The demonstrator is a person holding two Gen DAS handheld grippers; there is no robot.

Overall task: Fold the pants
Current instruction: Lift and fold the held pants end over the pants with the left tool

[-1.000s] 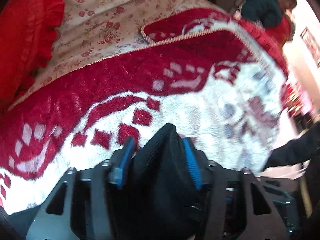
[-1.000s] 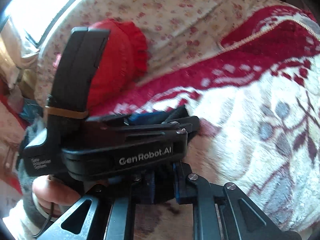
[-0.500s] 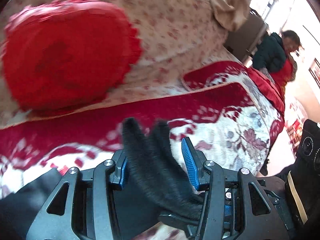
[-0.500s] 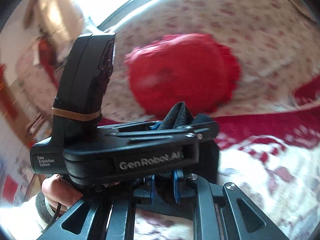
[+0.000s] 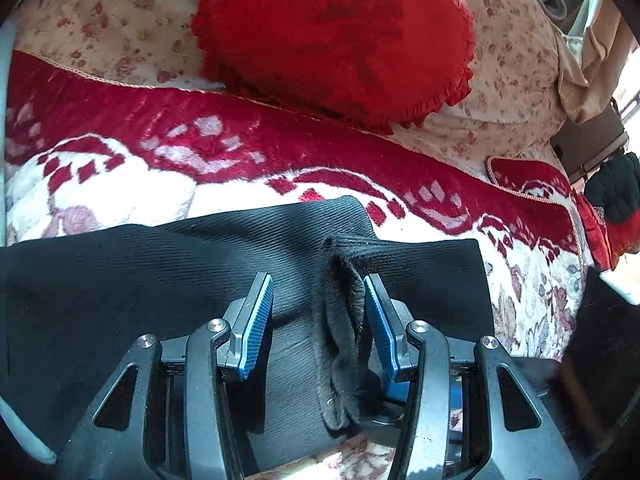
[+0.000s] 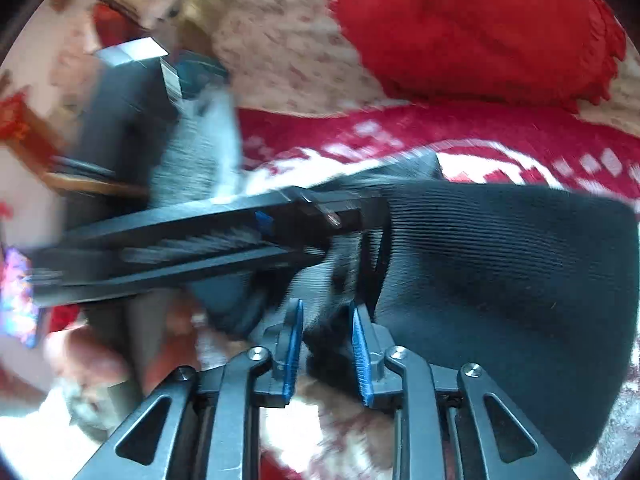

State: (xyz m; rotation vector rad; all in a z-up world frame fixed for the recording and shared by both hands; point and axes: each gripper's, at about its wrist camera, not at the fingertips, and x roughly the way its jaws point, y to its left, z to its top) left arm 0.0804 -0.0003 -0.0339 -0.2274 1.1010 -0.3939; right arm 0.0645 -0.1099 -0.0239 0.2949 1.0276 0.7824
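Observation:
The black ribbed pants (image 5: 168, 272) lie on the red and white blanket (image 5: 200, 160). My left gripper (image 5: 318, 304) is open just above them; a bunched fold of the black fabric (image 5: 340, 320) stands loose between its blue pads, against the right one. In the right wrist view the pants (image 6: 500, 264) spread to the right. My right gripper (image 6: 326, 328) has its jaws partly apart with a bunch of black fabric (image 6: 332, 320) between the pads. The left gripper's body (image 6: 200, 240) crosses that blurred view just ahead.
A red frilled cushion (image 5: 332, 36) lies on the floral bedcover (image 5: 512, 60) beyond the blanket. The cushion also shows in the right wrist view (image 6: 480, 28). A hand (image 6: 88, 364) holds the left tool at lower left. Room clutter sits far right (image 5: 612, 188).
Both grippers came down onto the blanket with the pants, which now lie spread. The left jaws opened wide and let the fabric go. The right jaws opened somewhat.

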